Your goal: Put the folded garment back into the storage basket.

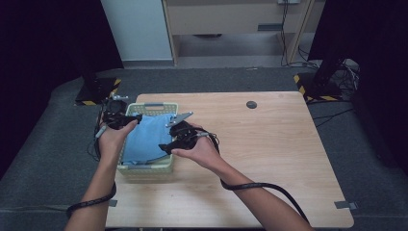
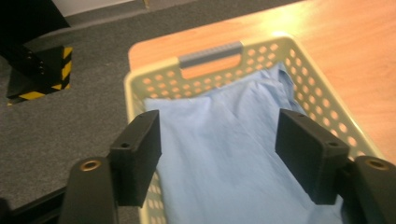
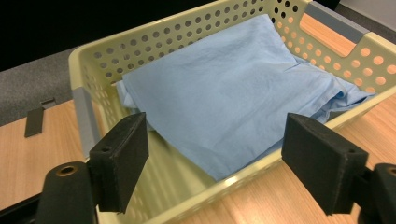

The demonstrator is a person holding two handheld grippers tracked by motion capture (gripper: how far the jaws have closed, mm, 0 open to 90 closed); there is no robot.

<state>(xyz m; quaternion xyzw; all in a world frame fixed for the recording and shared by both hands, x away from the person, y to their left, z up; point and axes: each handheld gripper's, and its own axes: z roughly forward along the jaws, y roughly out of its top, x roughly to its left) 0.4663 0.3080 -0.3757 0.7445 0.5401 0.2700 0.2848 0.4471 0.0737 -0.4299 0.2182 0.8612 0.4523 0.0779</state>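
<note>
Wooden table (image 1: 269, 144): folded blue cloth (image 1: 144, 139) lies in the perforated cream plastic basket (image 1: 149, 168); I've both the left gripper (image 1: 132, 119) and the right gripper (image 1: 168, 147) spread apart, empty; placing looks done.

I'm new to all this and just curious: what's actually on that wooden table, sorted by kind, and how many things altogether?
Perforated yellow basket: 1
Folded blue cloth, lying in the basket: 1
Black hand-held grippers, left gripper and right gripper, both with jaws open: 2
Small dark round disc on the table: 1
Total: 5
</note>
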